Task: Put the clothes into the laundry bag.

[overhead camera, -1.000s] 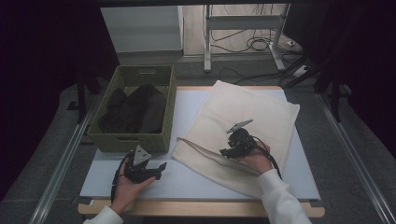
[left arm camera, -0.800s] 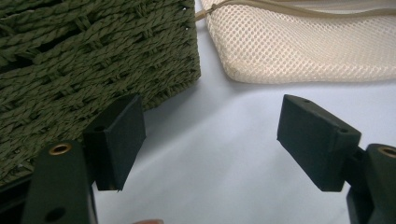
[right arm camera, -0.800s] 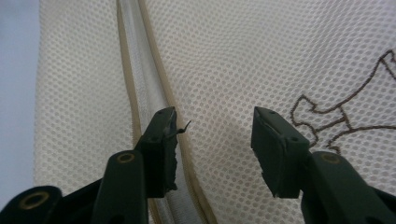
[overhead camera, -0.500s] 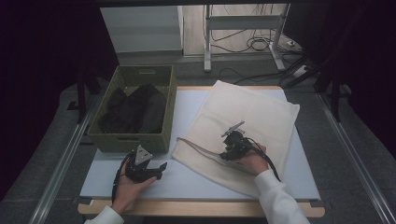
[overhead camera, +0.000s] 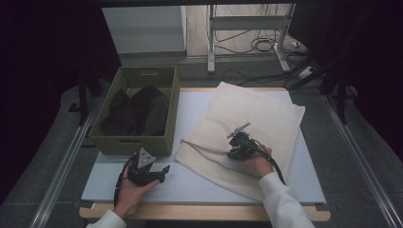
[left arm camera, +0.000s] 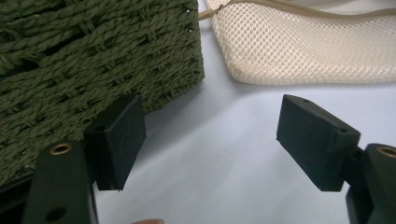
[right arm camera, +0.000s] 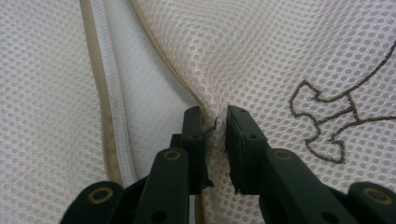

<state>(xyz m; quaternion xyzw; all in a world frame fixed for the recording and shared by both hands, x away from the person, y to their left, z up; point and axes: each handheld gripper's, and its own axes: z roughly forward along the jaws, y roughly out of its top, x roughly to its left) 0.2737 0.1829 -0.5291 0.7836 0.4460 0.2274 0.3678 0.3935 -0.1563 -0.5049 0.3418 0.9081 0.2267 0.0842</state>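
right gripper (right arm camera: 215, 122) jaws just closed, now pinching mesh bag (right arm camera: 280, 56) edge; left gripper (left arm camera: 210, 140) wide.

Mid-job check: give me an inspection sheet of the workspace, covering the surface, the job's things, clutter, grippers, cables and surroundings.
Surface: pale table top, wooden front edge.
Job's things: cream mesh laundry bag lies flat on the table, its zipped opening parted; woven green basket at the left holds dark clothes.
Clutter: nothing seen.
Grippers: right gripper has just been closing, jaws pinching a fold of the mesh at the opening's edge; left gripper rests on the table before the basket, jaws wide, nothing between them.
Cables: one trails from each gripper along the forearm; more lie on the floor behind the table.
Surroundings: metal stand legs behind, dark curtains at the sides.
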